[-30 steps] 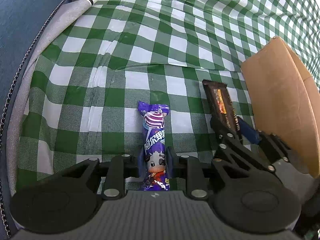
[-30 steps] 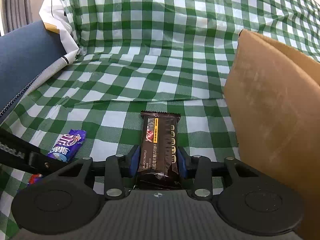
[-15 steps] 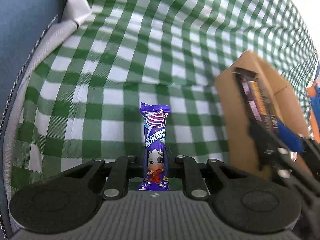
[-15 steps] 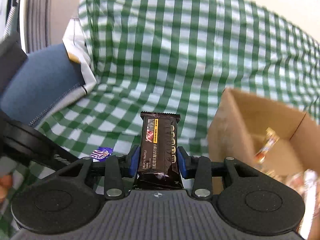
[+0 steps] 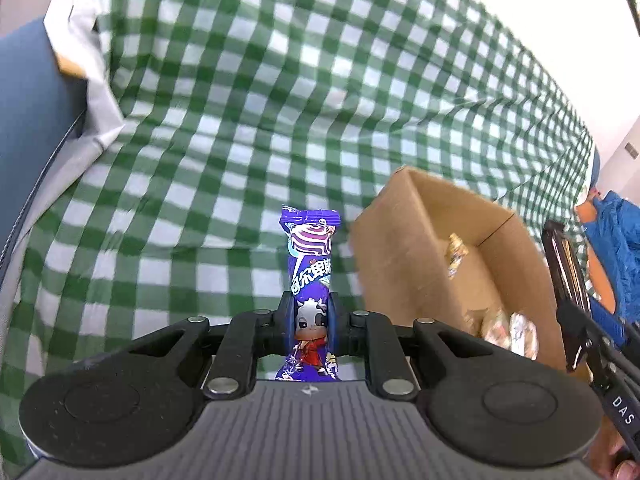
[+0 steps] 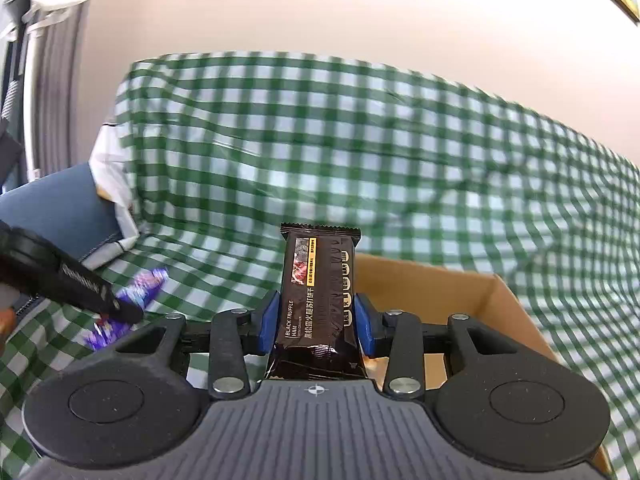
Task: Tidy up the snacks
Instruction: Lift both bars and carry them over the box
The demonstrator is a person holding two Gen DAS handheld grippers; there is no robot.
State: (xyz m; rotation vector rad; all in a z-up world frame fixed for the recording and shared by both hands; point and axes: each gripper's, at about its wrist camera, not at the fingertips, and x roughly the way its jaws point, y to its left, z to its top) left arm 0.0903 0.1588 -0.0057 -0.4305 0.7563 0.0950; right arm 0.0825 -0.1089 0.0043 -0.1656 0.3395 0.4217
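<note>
My left gripper (image 5: 311, 322) is shut on a purple candy packet (image 5: 310, 264) with a cartoon cow, held upright above the green checked cloth (image 5: 224, 128). To its right stands an open cardboard box (image 5: 404, 256) holding several wrapped snacks (image 5: 508, 330). My right gripper (image 6: 317, 320) is shut on a black cracker bar (image 6: 320, 284), lifted just in front of the box (image 6: 432, 284). The bar (image 5: 566, 264) and right gripper (image 5: 584, 336) show at the right edge of the left wrist view. In the right wrist view the left gripper (image 6: 120, 310) and purple packet (image 6: 146, 286) appear blurred at left.
The checked cloth drapes over a raised surface behind the box. A blue cushion or seat (image 5: 28, 128) with white fabric (image 5: 92, 80) lies at the left. Blue and orange items (image 5: 616, 248) sit beyond the box on the right. A pale wall (image 6: 320, 12) rises behind.
Both grippers rose off the cloth with their snacks. The purple packet left the cloth in the left grip. The right gripper moved up and toward the box, whose inside has come into view.
</note>
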